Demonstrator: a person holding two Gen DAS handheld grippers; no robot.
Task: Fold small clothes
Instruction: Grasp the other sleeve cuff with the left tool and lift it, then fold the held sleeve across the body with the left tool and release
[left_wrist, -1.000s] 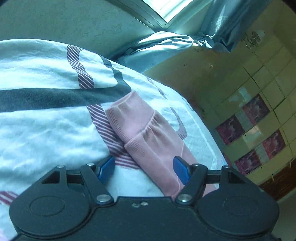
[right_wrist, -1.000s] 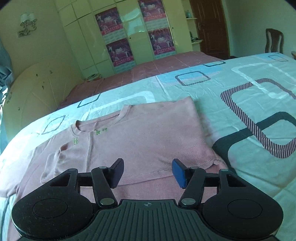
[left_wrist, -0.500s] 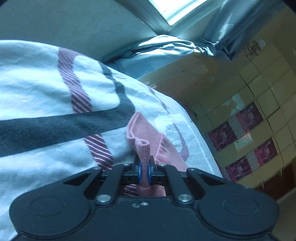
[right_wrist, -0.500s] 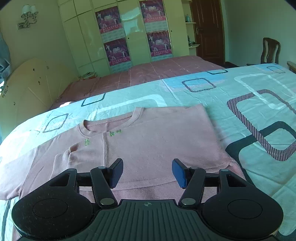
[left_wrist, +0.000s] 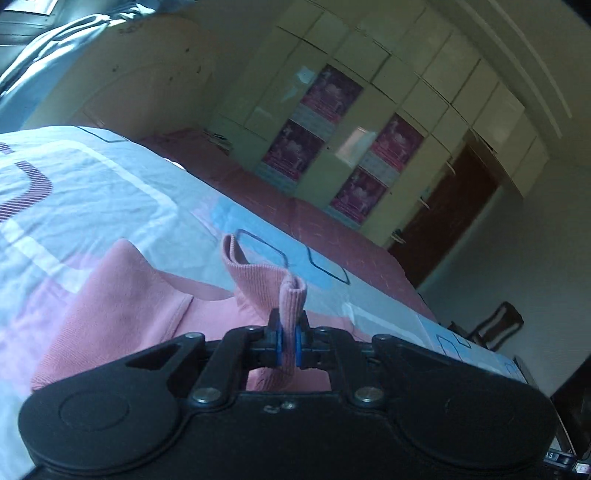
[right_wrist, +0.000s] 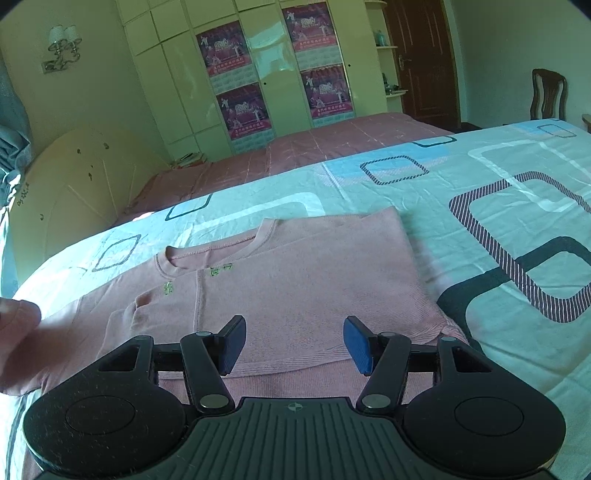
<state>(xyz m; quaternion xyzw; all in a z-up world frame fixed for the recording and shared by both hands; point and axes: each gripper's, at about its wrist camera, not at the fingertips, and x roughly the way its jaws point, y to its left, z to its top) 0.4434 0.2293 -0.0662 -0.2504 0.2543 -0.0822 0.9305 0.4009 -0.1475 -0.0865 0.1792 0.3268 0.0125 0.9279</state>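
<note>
A small pink ribbed shirt (right_wrist: 295, 280) lies flat on the patterned bed sheet (right_wrist: 498, 192), its right sleeve folded in over the body. My left gripper (left_wrist: 289, 343) is shut on the cuff of the shirt's left sleeve (left_wrist: 291, 295), which stands up lifted between the blue pads. The raised sleeve (right_wrist: 18, 317) shows blurred at the left edge of the right wrist view. My right gripper (right_wrist: 293, 341) hovers open over the shirt's lower hem, with nothing between its fingers.
A second bed with a maroon cover (right_wrist: 295, 147) lies beyond the sheet. Behind it stand a wardrobe with posters (right_wrist: 273, 70) and a brown door (right_wrist: 424, 55). A wooden chair (right_wrist: 548, 94) is at the far right, a cream headboard (right_wrist: 74, 184) at the left.
My left gripper shut on the sleeve cuff, then lifted it and swung right, rolling so that the wardrobe and door came into view. The right gripper stayed open over the hem.
</note>
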